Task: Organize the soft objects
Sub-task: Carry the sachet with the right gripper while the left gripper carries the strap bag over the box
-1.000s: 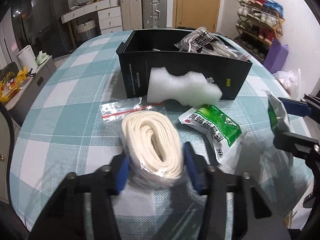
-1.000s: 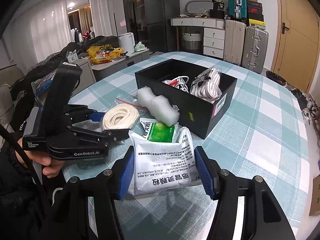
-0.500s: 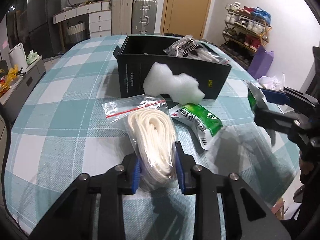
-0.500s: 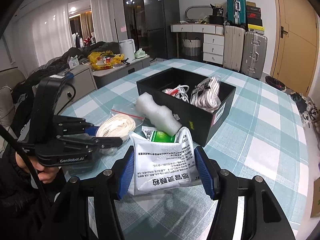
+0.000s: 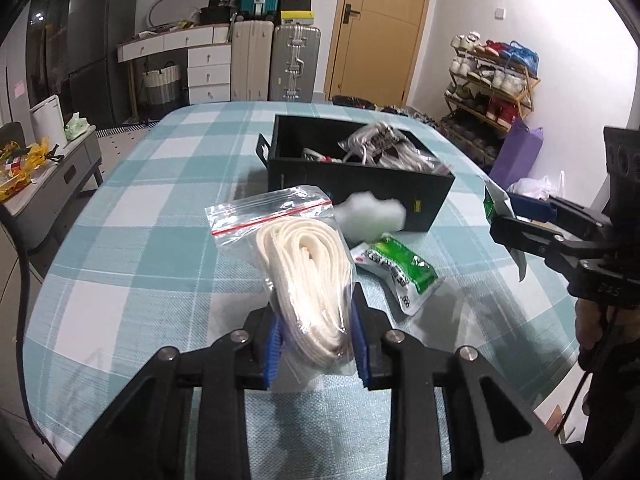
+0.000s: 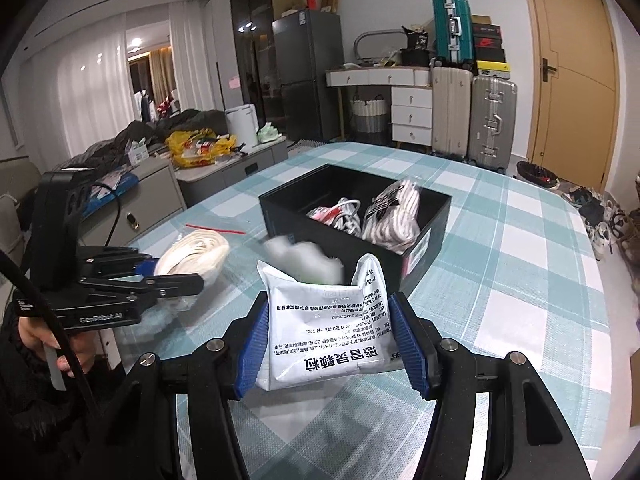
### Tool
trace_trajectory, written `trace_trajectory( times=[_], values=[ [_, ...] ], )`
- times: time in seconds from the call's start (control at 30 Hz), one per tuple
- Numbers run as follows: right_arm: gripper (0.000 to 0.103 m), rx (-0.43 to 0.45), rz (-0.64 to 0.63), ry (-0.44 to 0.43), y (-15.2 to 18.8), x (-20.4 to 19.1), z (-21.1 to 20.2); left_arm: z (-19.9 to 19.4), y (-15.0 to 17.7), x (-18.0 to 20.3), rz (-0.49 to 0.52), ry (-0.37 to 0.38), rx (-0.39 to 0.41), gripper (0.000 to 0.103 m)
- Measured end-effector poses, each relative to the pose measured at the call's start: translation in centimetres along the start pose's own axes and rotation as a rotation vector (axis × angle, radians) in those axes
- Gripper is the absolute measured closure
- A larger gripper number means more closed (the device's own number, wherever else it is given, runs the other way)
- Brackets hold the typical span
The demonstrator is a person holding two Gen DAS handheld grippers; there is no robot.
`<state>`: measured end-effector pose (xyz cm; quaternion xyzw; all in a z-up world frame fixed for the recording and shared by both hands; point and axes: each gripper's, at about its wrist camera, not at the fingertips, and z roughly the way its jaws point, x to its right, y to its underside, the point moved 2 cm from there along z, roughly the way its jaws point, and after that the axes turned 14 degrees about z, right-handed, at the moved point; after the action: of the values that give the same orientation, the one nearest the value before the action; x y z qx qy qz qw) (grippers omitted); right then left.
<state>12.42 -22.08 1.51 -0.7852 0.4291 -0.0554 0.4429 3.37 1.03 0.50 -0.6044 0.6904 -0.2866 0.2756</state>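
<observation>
My left gripper (image 5: 316,344) is shut on a clear zip bag of coiled white strap (image 5: 308,276), lifted off the checked tablecloth. In the right wrist view the same strap bag (image 6: 196,252) hangs in the left gripper (image 6: 176,276). My right gripper (image 6: 332,340) is shut on a white printed pouch (image 6: 328,328), held above the table. The right gripper (image 5: 508,220) also shows at the right edge of the left wrist view. A black open box (image 5: 352,184) (image 6: 424,224) holds bagged cords. White foam (image 5: 372,216) (image 6: 304,260) and a green-white sachet (image 5: 400,272) lie in front of it.
The round table (image 5: 132,240) has a teal checked cloth. A grey cabinet (image 6: 240,168) stands beyond its left edge. Suitcases (image 6: 472,116), white drawers and a wooden door stand at the back. A shoe rack (image 5: 492,84) is at the right. A person's hand (image 6: 40,344) holds the left gripper.
My left gripper closed on the strap bag and lifted it off the table. The right gripper kept hold of the pouch and tilted slightly.
</observation>
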Motion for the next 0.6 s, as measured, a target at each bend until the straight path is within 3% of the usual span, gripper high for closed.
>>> trace_trajectory(
  times=[0.6],
  values=[
    [0.044,0.116,0.059,0.026,-2.1,-0.2,-0.6,0.6,-4.8,-0.2,0.067,-0.011,0.092,0.076]
  ],
)
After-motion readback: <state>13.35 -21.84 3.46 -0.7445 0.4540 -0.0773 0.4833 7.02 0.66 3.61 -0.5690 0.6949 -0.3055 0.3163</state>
